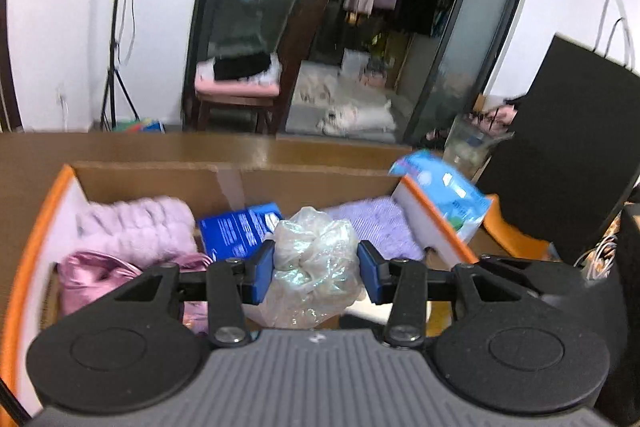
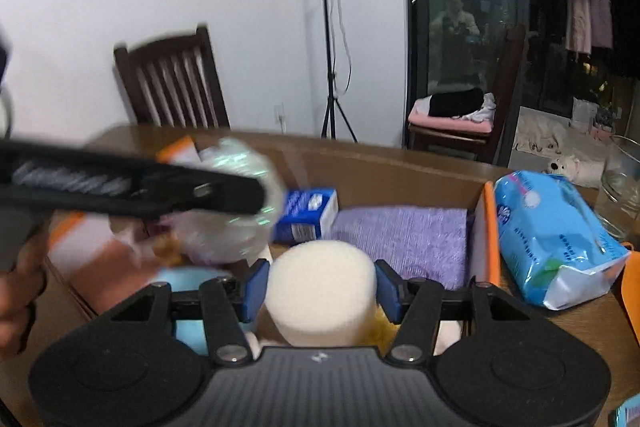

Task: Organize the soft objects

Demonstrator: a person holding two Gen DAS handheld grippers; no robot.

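Left wrist view shows the left tool (image 1: 316,267) clenched on a crumpled plastic bag (image 1: 314,259) above the cardboard box (image 1: 160,179), while the right tool (image 2: 320,287) grips a foam cylinder (image 2: 320,291), so each should be lowered gently into a free gap before release.

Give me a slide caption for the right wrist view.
Right claw grips a cream sponge cylinder above the cardboard box.

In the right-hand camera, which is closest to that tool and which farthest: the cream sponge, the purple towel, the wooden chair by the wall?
1. Cream sponge, held between the right tool's fingers.
2. Purple towel, just beyond, lying in the box.
3. Wooden chair, far left, behind the table.
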